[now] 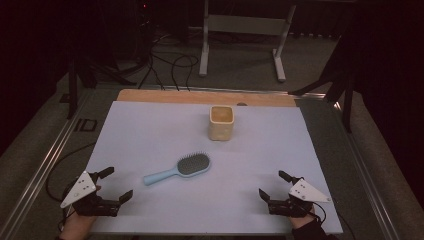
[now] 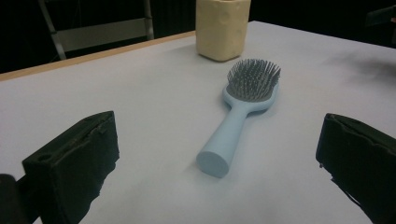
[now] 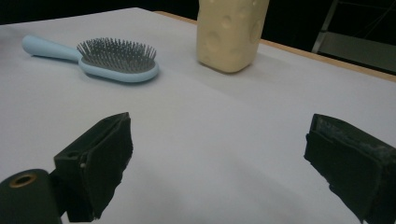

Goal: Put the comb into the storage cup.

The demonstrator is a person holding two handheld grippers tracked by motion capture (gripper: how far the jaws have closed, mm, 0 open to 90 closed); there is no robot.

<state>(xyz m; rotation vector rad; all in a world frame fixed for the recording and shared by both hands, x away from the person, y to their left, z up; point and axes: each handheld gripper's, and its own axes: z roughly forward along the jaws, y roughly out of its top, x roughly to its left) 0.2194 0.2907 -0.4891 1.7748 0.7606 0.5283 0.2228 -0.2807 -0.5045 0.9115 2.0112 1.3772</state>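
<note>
high view: hairbrush (image 1: 179, 169) mid-sheet, well apart from edges

The right gripper (image 3: 219, 163) hangs low over the white table (image 3: 224, 126), its two black jaws spread wide with nothing between them. Beyond the left jaw a pale blue hairbrush (image 3: 100, 59) lies bristles up. Just right of it, apart, stands a cream cup (image 3: 231, 32) with dimpled sides.

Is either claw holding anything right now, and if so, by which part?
Nothing is held. The left claw and right claw are both open above the table, apart from the hairbrush and cup.
</note>
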